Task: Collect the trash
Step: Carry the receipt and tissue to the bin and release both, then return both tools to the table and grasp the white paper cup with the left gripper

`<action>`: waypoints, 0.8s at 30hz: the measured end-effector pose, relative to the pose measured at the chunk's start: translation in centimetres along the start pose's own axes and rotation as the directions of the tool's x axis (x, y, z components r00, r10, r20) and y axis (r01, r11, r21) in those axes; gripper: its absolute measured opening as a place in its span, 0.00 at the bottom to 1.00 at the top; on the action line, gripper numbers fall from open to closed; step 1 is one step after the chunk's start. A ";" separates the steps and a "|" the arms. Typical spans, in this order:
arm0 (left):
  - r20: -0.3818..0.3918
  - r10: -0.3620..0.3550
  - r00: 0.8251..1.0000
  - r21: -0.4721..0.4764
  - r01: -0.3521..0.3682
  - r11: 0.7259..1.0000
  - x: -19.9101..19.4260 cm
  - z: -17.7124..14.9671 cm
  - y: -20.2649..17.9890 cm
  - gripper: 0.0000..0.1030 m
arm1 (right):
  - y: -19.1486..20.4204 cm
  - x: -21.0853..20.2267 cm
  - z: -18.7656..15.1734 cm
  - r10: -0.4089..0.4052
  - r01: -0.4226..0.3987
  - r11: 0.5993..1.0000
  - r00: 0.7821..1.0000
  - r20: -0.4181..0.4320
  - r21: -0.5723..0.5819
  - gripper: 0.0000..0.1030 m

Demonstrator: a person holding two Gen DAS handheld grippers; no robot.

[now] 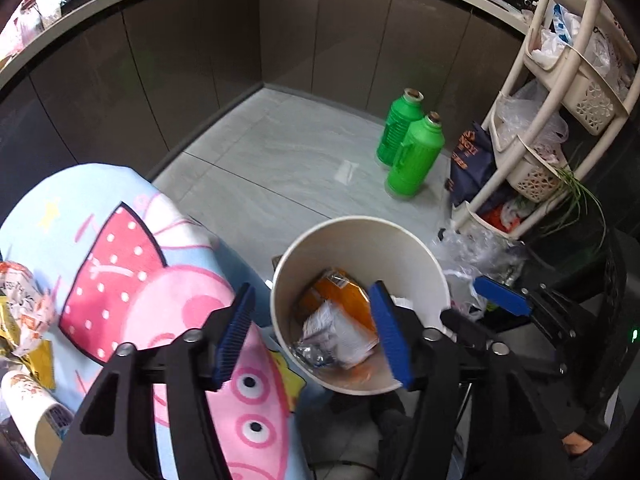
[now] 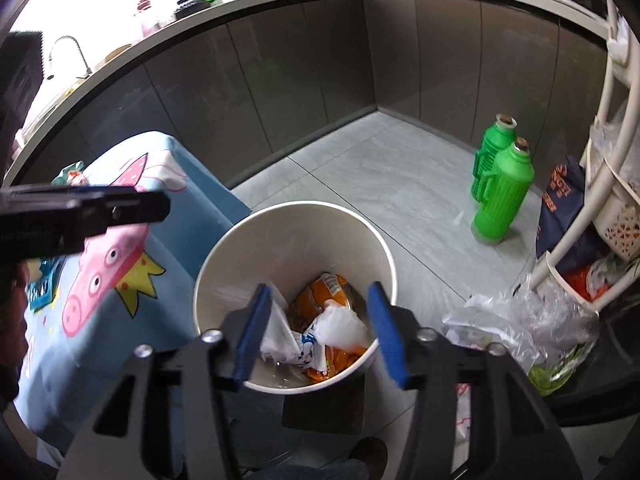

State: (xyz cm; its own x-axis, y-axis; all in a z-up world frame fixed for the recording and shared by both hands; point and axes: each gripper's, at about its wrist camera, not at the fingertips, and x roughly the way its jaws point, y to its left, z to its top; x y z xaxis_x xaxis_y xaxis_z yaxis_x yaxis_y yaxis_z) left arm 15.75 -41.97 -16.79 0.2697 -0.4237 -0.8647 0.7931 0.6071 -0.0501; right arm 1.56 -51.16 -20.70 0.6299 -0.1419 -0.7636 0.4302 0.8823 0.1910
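With both the left gripper and right gripper wide open and empty above the bin, I judged the next wrapper should drop dead centre over it.

A home kitchen — curved countertop, faucet, dark cabinets, tiled floor.

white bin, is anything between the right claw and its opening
Nothing visible blocks it. The right claw hangs open just above the white bin, whose mouth is uncovered, with an orange wrapper and white plastic already inside.
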 end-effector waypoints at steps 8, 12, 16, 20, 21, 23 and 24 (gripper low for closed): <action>0.074 0.070 0.995 -0.073 -0.065 0.995 -2.6 -0.4 1.6 0.92 | 1.4 -1.0 -0.3 0.004 -0.003 0.998 1.000 0.018 -0.064 0.97; 0.071 0.070 0.995 -0.103 -0.063 0.993 -3.8 -0.7 2.5 0.92 | 2.0 -1.9 0.0 0.005 -0.004 0.998 1.000 0.027 -0.060 0.97; 0.096 0.078 0.992 -0.123 -0.066 0.990 -5.8 -1.4 3.0 0.92 | 3.0 -3.2 0.4 0.005 -0.003 0.997 0.999 0.036 -0.075 0.97; 0.122 0.084 0.989 -0.136 -0.067 0.988 -8.2 -2.0 3.1 0.92 | 4.2 -5.0 0.8 0.010 -0.004 0.995 0.998 0.058 -0.097 0.97; 0.131 0.087 0.988 -0.139 -0.069 0.988 -9.0 -2.3 3.1 0.92 | 4.7 -5.6 0.9 0.012 -0.005 0.995 0.998 0.063 -0.103 0.97; 0.150 0.092 0.984 -0.147 -0.070 0.987 -10.6 -2.9 3.3 0.92 | 5.4 -6.5 1.1 0.022 -0.014 0.993 0.997 0.069 -0.114 0.97; 0.159 0.096 0.983 -0.152 -0.072 0.986 -11.4 -3.2 3.5 0.92 | 5.9 -7.2 1.1 0.030 -0.020 0.992 0.997 0.076 -0.123 0.97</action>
State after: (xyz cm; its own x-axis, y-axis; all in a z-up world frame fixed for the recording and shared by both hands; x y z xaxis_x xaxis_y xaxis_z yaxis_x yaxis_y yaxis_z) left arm 13.69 -32.91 -8.70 0.4282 -0.4646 -0.7751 0.6794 0.7310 -0.0628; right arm 0.32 -45.43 -13.40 0.6896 -0.1491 -0.7087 0.3347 0.9334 0.1292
